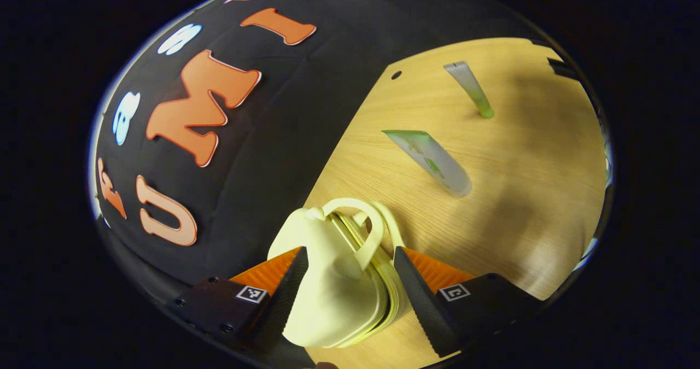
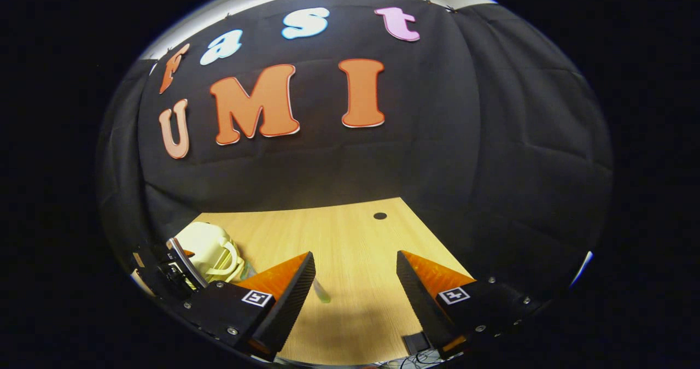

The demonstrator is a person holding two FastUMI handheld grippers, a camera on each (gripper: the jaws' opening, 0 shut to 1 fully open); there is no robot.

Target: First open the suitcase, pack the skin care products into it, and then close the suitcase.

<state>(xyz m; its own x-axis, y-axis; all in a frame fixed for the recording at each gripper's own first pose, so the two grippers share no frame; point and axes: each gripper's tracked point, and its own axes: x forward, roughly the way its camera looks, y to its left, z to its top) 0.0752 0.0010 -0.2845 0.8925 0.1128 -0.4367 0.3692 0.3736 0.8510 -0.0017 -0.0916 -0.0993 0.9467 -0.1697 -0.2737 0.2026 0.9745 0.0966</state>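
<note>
Between the left gripper's (image 1: pixel 350 292) fingers sat the small cream suitcase (image 1: pixel 333 270), closed and handle up on the wooden table (image 1: pixel 519 205), apparently steadied for opening. Two tubes (image 1: pixel 432 161) lay beyond, unpacked. Nearby the right gripper (image 2: pixel 355 292) hovered wide, empty.

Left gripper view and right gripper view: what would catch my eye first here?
First, the small pale yellow suitcase, closed, sitting between the fingers of the left hand-held gripper on the wooden table; whether the fingers press it I cannot tell. Beyond it, two skin care tubes lie apart on the table. In the right gripper view, the right hand-held gripper hangs open over bare wood.
</note>
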